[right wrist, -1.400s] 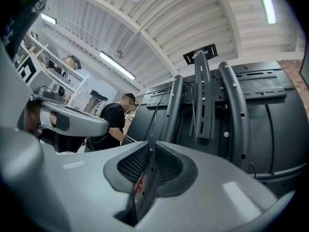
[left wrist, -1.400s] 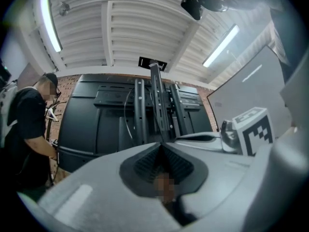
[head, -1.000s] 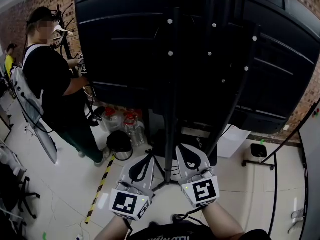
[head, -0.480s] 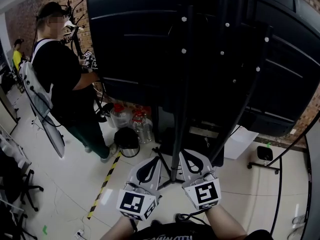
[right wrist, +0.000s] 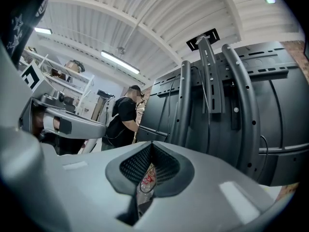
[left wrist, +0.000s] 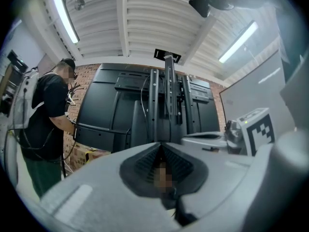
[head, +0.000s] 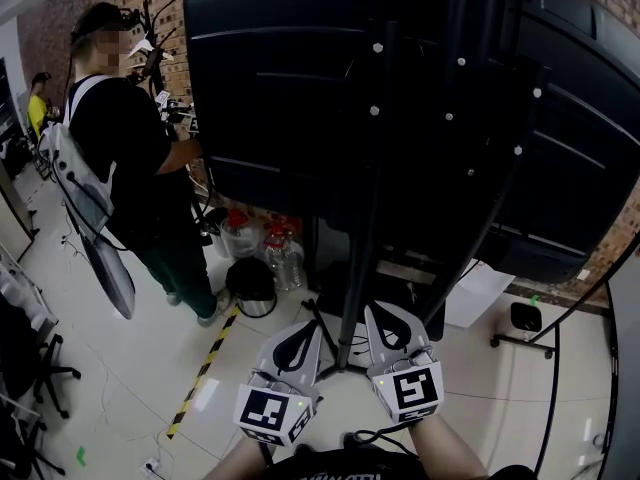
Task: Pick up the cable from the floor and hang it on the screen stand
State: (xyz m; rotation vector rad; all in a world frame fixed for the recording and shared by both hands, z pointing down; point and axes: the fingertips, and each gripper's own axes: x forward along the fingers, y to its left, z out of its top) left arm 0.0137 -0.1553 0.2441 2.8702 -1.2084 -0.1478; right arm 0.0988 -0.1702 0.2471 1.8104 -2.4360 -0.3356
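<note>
**Desk:** Left gripper [head: 308, 328]?

**Photographer:** Clenched, tips pressed together, nothing between them. Held low in front of the stand [head: 362, 258], just left of its pole.

**Desk:** Right gripper [head: 380, 311]?

**Photographer:** Clamped shut too, and empty. Just right of the pole, level with the left one, pointing up at the back of the screen [head: 300, 88].

**Desk:** And the cable [right wrist: 206, 95]?

**Photographer:** Off the floor. Thin and dark, draped down the stand's upright rails behind the screen. Touched by neither gripper. Lower end lost against the black panel, so no telling where it stops.

**Desk:** Anything around the stand?

**Photographer:** Red-capped bottles [head: 278, 253] clustered at its foot, left of the pole. Yellow-and-black tape [head: 203, 373] laid across the pale floor [head: 120, 368], running toward the bottles. Far left, a person [head: 120, 158] in black with a white harness, turned toward the screen's edge, arm reaching in. Brick wall [head: 100, 3] behind.
</note>
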